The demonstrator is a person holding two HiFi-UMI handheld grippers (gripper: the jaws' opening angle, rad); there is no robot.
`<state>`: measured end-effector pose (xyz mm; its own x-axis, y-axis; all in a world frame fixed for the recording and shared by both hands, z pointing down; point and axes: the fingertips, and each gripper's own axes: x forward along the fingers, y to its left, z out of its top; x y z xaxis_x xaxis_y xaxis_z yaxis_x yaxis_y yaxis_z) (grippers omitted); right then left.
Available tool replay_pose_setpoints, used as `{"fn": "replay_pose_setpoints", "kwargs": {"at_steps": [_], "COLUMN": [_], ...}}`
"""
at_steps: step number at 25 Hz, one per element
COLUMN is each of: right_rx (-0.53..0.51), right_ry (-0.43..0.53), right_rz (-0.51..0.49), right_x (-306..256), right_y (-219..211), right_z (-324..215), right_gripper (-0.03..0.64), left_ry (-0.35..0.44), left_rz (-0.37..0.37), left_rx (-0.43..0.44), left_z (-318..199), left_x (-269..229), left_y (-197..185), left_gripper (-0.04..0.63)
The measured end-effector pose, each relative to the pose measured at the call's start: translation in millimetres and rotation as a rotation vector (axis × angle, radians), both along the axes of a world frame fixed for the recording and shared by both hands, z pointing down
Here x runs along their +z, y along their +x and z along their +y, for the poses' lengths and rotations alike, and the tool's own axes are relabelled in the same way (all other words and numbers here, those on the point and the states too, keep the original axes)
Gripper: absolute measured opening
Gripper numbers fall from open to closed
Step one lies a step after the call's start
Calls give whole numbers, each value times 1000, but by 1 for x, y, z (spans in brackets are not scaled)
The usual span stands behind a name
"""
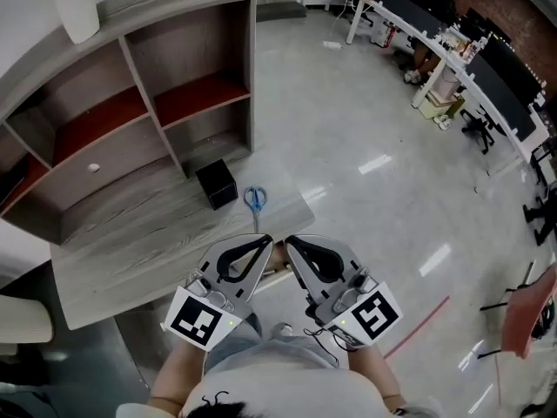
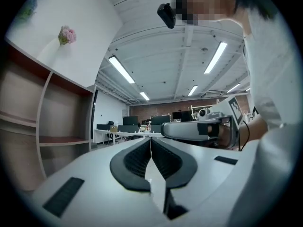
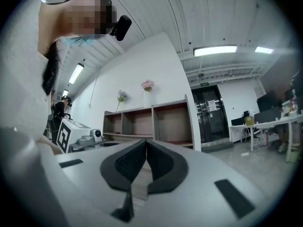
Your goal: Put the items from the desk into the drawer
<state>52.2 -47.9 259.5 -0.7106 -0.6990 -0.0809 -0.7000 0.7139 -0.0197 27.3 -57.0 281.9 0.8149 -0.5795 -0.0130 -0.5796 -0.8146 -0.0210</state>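
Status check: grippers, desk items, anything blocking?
Left gripper and right gripper both shut, empty, at the desk edge. Box and scissors on desk, untouched. Nothing between grippers and items.

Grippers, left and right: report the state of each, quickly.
Left gripper: closed, jaws meeting at the tips, nothing between them.
Right gripper: closed, jaws meeting at the tips, nothing between them.

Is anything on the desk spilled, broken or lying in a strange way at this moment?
Nothing stands out. The black box sits squarely on the desk, and the blue scissors lie flat beside it, fully on the surface. The left gripper and the right gripper are both shut and empty.
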Motion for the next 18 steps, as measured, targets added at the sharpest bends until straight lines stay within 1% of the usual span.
{"fn": "replay_pose_setpoints", "kwargs": {"at_steps": [7, 12, 15, 18], "right_rx": [107, 170, 225, 269], "right_ry": [-22, -44, -59, -78], "right_rz": [5, 0, 0, 5], "right_x": [6, 14, 20, 29], "right_y": [-25, -43, -46, -45], "right_z": [-71, -109, -131, -155], "right_gripper": [11, 11, 11, 11], "left_ry": [5, 13, 9, 10], "left_rz": [1, -11, -27, -26], "left_rx": [115, 186, 233, 258], "left_z": [-67, -105, -128, -153], "left_x": [-2, 0, 5, 12], "left_y": [-25, -44, -50, -54], "left_gripper": [11, 11, 11, 11]}}
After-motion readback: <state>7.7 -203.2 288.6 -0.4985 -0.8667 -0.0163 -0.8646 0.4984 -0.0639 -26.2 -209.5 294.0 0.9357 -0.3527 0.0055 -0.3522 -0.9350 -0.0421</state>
